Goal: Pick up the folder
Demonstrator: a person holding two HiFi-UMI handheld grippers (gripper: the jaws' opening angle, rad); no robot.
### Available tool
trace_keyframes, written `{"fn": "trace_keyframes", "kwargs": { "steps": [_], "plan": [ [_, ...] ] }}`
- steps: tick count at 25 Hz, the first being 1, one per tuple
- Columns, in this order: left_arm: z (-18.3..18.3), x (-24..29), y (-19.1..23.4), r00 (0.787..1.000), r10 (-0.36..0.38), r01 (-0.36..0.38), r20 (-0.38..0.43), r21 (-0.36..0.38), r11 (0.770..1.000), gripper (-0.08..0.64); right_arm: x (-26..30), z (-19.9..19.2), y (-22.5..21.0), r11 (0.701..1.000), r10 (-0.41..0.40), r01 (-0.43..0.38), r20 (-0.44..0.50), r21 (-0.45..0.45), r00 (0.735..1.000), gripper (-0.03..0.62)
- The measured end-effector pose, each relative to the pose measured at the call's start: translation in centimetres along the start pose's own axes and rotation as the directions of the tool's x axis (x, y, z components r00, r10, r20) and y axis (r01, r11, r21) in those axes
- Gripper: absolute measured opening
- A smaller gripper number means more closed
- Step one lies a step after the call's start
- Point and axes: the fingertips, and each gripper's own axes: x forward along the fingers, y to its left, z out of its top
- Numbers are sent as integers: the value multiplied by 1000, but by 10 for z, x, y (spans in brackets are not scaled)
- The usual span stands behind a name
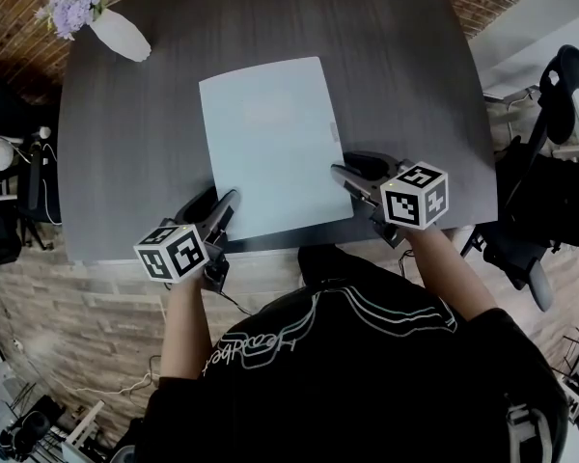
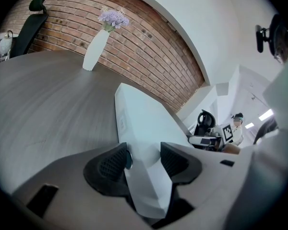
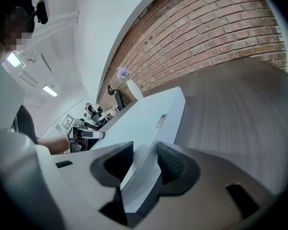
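The pale blue folder [image 1: 270, 143] lies on the dark grey table [image 1: 125, 162], midway across it, with its near short side just inside the table's near edge. The left gripper [image 1: 228, 201] reaches in over that near edge, and its jaws are clamped on the folder's near left corner. In the left gripper view both ribbed pads [image 2: 110, 166] press against the folder. The right gripper [image 1: 347, 174] also comes in from the table's near edge and is closed on the folder's right side, close to the near right corner. Whether the gripped end is clear of the table cannot be told. A white vase [image 1: 121, 35] of lilac flowers [image 1: 72, 6] stands at the table's far left corner. A black office chair [image 1: 550, 162] stands just off the table's right side.
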Motion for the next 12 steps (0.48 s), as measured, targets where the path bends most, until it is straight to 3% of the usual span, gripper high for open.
{"fn": "trace_keyframes", "kwargs": {
  "steps": [12],
  "plan": [
    [-1, -1, 1, 1000, 5, -5, 10, -3, 1000, 216, -1, -1, 1, 1000, -12, 12, 10, -1, 1000, 133]
  ]
}}
